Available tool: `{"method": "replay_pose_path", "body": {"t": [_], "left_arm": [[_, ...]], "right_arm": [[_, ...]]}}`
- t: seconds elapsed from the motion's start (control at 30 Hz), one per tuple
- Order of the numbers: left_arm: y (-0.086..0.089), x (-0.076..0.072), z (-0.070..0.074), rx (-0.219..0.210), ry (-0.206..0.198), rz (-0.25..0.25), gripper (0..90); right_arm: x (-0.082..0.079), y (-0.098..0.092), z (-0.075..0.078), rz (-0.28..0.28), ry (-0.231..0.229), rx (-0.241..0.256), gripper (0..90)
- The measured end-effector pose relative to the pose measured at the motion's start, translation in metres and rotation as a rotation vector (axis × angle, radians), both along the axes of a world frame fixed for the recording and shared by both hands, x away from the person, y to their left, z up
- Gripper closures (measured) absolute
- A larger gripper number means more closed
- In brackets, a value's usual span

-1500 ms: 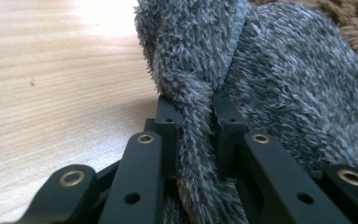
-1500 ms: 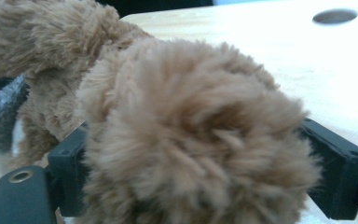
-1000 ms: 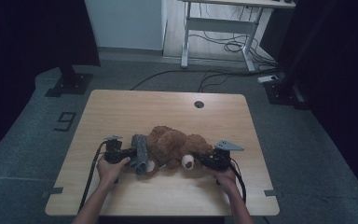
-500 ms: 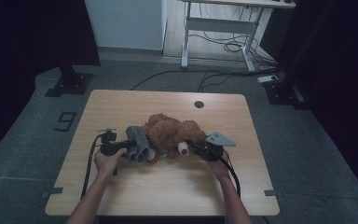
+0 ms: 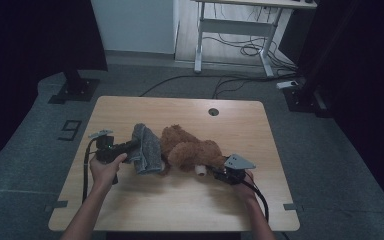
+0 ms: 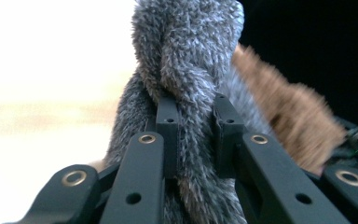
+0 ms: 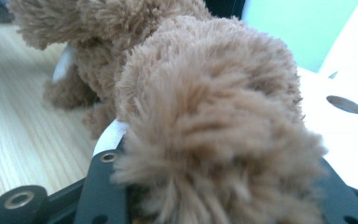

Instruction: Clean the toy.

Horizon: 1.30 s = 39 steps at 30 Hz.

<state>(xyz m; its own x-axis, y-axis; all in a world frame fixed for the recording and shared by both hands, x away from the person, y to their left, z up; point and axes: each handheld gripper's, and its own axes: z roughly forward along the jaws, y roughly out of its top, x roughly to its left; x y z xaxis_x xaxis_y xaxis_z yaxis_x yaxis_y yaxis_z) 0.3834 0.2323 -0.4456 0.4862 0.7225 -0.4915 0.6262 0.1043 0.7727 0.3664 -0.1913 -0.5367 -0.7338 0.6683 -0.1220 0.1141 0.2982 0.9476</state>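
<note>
My left tongs [image 5: 132, 145], clamped on the grey fur garment [image 5: 147, 148], have pulled it toward nine o'clock, nearly off the brown teddy [image 5: 187, 150] mid-worktop [image 5: 180, 200]; right tongs [image 5: 215, 172] clamp its paw.

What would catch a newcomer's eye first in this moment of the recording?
The brown plush toy lying near the middle of the wooden table stands out first. At its left end hangs a grey furry cloth, pinched between the jaws of the left gripper. The right gripper is pressed against the toy's other end, where brown fur crowds the right gripper view and hides how its jaws stand.
</note>
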Motion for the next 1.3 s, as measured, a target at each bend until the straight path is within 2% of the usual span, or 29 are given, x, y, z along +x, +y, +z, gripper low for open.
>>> {"method": "replay_pose_path", "body": {"t": [0.1, 0.23, 0.37, 0.47, 0.6, 0.67, 0.73, 0.77, 0.87, 0.9, 0.97, 1.03, 1.13, 1.23, 1.3], "left_arm": [[-0.02, 0.003, 0.018, 0.021, -0.038, -0.032, 75.9], [-0.052, 0.012, 0.028, 0.063, -0.064, -0.062, 75.6], [-0.085, 0.028, 0.026, 0.1, -0.061, -0.083, 75.2], [-0.104, 0.037, 0.021, 0.157, -0.054, -0.094, 75.0], [-0.118, 0.041, 0.009, 0.237, -0.023, -0.109, 75.2], [-0.121, 0.04, 0.003, 0.277, -0.019, -0.114, 75.7], [-0.119, 0.037, -0.005, 0.262, -0.014, -0.116, 76.1], [-0.117, 0.035, -0.007, 0.251, -0.012, -0.114, 76.2], [-0.113, 0.027, -0.014, 0.234, -0.036, -0.099, 76.3], [-0.111, 0.024, -0.016, 0.231, -0.046, -0.094, 76.3], [-0.11, 0.018, -0.019, 0.226, -0.06, -0.094, 76.4], [-0.109, 0.012, -0.021, 0.228, -0.076, -0.096, 76.4], [-0.105, 0.005, -0.024, 0.212, -0.08, -0.1, 76.4], [-0.102, 0.0, -0.027, 0.2, -0.081, -0.106, 76.4], [-0.1, -0.003, -0.029, 0.199, -0.083, -0.112, 76.4]], "right_arm": [[-0.005, -0.001, -0.002, 0.0, -0.003, -0.007, 51.0], [-0.009, -0.004, -0.005, 0.004, 0.004, 0.004, 50.3], [-0.011, -0.005, -0.006, 0.012, 0.003, 0.004, 49.9], [-0.012, -0.006, -0.006, 0.018, 0.005, 0.005, 49.8], [-0.012, -0.009, -0.007, 0.024, 0.008, 0.014, 48.5], [-0.014, -0.01, -0.005, 0.015, 0.011, 0.012, 41.3], [-0.017, -0.011, -0.002, -0.04, 0.021, 0.012, 29.3], [-0.018, -0.012, 0.0, -0.056, 0.041, 0.009, 26.0], [-0.019, -0.016, 0.007, -0.059, 0.118, 0.035, 19.6], [-0.02, -0.019, 0.009, -0.05, 0.141, 0.051, 18.5], [-0.023, -0.029, 0.014, -0.042, 0.185, 0.116, 16.6], [-0.026, -0.037, 0.02, -0.047, 0.211, 0.188, 14.0], [-0.027, -0.039, 0.025, -0.053, 0.228, 0.232, 13.2], [-0.021, -0.03, 0.026, -0.071, 0.269, 0.204, 10.4], [-0.016, -0.02, 0.021, -0.086, 0.3, 0.147, 6.0]]}}
